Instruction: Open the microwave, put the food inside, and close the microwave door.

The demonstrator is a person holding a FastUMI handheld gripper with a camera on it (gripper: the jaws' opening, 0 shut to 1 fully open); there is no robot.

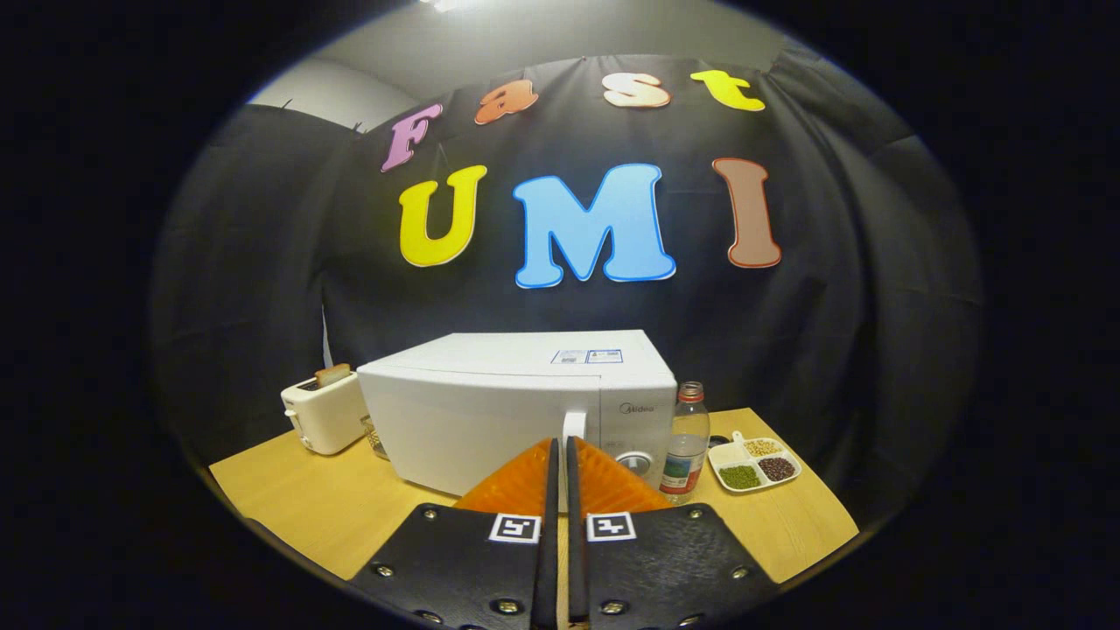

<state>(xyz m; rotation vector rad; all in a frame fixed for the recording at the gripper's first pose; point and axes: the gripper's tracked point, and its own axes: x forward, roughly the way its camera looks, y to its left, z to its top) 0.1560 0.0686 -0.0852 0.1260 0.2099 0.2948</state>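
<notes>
Straight ahead of your fingers: the microwave (516, 411) sits on the wooden table (306, 499), white, its door shut.
Door handle: a pale vertical handle (574, 430) at the door's right side, just beyond your fingertips and in line with the gap between them.
Your gripper (560, 451): fingers drawn close together, only a thin slit between them, nothing held; the tips are short of the microwave and not touching it.
Writing on the microwave: a small grey brand mark on the control panel above the round knob (636, 461), too small for you to trust a reading; two stickers on the top, print unreadable.
Fingers' markers: one square black-and-white tag on each finger base.
Right of the microwave: a clear bottle (686, 442) with a reddish cap stands upright just beside the control panel; its label is illegible.
Further right: a white divided dish (752, 464) near the bottle, with green, dark and pale grains in separate sections.
Left of the microwave: a white toaster (324, 416) with a slice of toast sticking up, near the table's back corner.
</notes>
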